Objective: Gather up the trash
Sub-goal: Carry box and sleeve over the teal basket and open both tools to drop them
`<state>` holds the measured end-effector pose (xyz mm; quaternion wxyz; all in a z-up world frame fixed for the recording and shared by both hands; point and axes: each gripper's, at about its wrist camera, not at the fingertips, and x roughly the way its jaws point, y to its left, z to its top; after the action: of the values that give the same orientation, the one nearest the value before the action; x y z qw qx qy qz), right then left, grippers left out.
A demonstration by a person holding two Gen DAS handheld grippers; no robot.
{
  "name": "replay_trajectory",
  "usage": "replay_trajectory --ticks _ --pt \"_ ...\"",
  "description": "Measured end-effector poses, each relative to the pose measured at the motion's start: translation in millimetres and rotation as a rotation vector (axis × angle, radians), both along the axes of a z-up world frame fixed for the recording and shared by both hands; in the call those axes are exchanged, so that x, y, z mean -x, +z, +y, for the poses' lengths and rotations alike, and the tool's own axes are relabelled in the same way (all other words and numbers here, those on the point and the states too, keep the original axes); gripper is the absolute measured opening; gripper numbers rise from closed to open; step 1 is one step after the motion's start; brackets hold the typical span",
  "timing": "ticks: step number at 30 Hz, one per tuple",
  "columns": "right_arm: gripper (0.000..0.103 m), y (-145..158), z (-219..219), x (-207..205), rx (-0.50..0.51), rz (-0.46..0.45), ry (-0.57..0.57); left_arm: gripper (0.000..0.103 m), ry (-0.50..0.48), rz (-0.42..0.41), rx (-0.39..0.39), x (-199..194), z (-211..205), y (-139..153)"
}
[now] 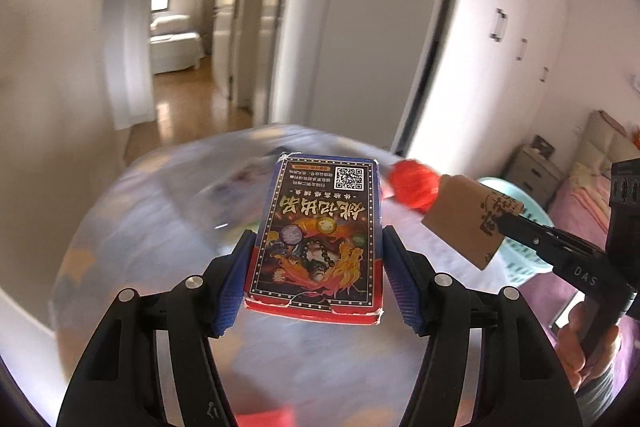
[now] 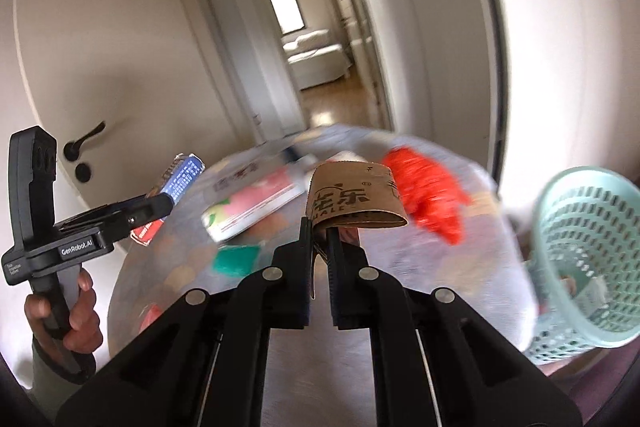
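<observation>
My left gripper (image 1: 316,267) is shut on a colourful printed card box (image 1: 320,227) with a QR code, held flat above the round table (image 1: 140,227). Its blue pads (image 1: 236,279) press both long sides. My right gripper (image 2: 320,247) is shut on the edge of a brown paper cup sleeve (image 2: 356,203), also lifted off the table. From the left wrist view the sleeve (image 1: 468,219) hangs right of the box. A red crumpled wrapper (image 2: 428,195) lies on the table behind the sleeve. A teal mesh basket (image 2: 588,259) stands at the table's right side.
A white and pink packet (image 2: 256,207) and a green scrap (image 2: 234,261) lie on the table's left half. A white door with a black handle (image 2: 84,143) stands on the left, an open hallway lies beyond, and a bed (image 1: 592,203) sits on the right. A hand (image 2: 76,315) holds the left tool.
</observation>
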<state>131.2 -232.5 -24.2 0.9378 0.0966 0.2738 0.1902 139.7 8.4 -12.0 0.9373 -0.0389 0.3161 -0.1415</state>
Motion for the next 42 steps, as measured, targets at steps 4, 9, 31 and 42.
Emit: replay_trajectory --ticks 4,9,31,42 --pt "0.005 9.4 -35.0 13.4 0.009 -0.028 -0.089 0.061 -0.076 -0.004 -0.001 -12.7 -44.2 2.8" --pt "0.005 16.7 -85.0 21.1 0.033 -0.044 -0.246 0.061 -0.173 -0.012 -0.012 -26.2 -104.9 9.9" --pt "0.006 -48.6 -260.3 -4.2 -0.019 0.219 -0.689 0.061 -0.518 0.19 -0.12 -107.5 -350.9 -77.1" --pt "0.044 -65.5 -272.8 -15.8 -0.074 0.248 -0.699 0.078 -0.461 0.149 -0.116 -95.9 -333.0 -67.6"
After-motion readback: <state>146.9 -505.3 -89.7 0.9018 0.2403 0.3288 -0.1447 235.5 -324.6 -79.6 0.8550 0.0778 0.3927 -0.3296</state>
